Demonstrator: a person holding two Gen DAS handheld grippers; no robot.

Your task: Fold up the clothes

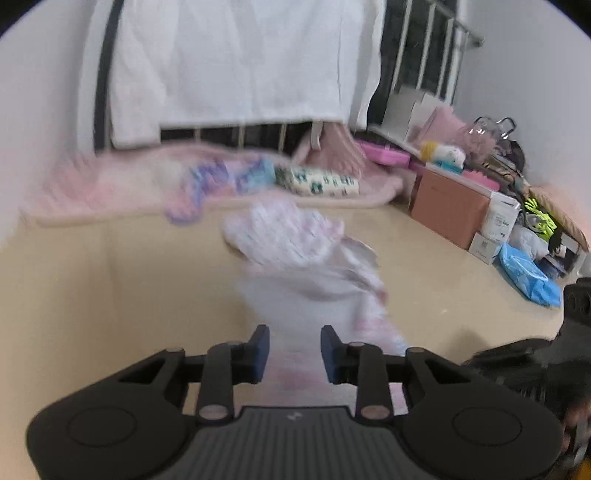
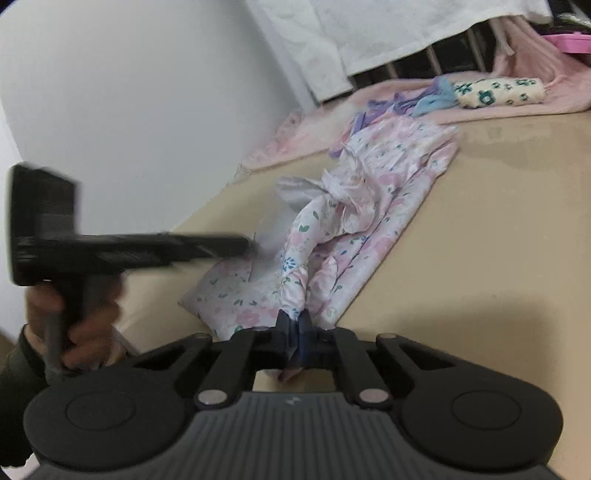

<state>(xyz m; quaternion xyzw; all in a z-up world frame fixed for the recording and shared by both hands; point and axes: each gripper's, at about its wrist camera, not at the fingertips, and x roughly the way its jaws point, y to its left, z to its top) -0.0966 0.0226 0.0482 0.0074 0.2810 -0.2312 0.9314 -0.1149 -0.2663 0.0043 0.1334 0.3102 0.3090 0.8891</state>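
- At the far left of the right wrist view, a left hand [image 2: 79,317] in a dark sleeve, wrapped round the handle of the left gripper [image 1: 294,341].
- Pointing rightward from there across the beige surface [image 2: 480,258], tip blurred and right at the near-left part of the floral garment [image 2: 373,192].
- Seen from its own camera: blue pads parted, pale cloth showing in the gap between them, no pinch visible, everything smeared by blur.
- In the middle of the beige surface, the garment itself: pink and white with small blue and green flowers, rumpled, one flat panel spread towards the far edge, one twisted ridge of cloth running to the near edge.
- At the near edge, the right gripper [image 2: 294,325], clenched tight on the end of that ridge, a scrap of cloth poking out behind the pads.
- Along the far edge, a pink blanket [image 2: 491,107] with a purple and blue cloth [image 2: 413,101] on it and, to the right, a cream roll printed with green flowers [image 2: 498,90].
- Above these, a white sheet [image 2: 369,33] hanging over a railing.
- Towards the right edge in the left wrist view, a brown box [image 1: 448,210], then a blue plastic bag [image 1: 528,275] among other clutter.
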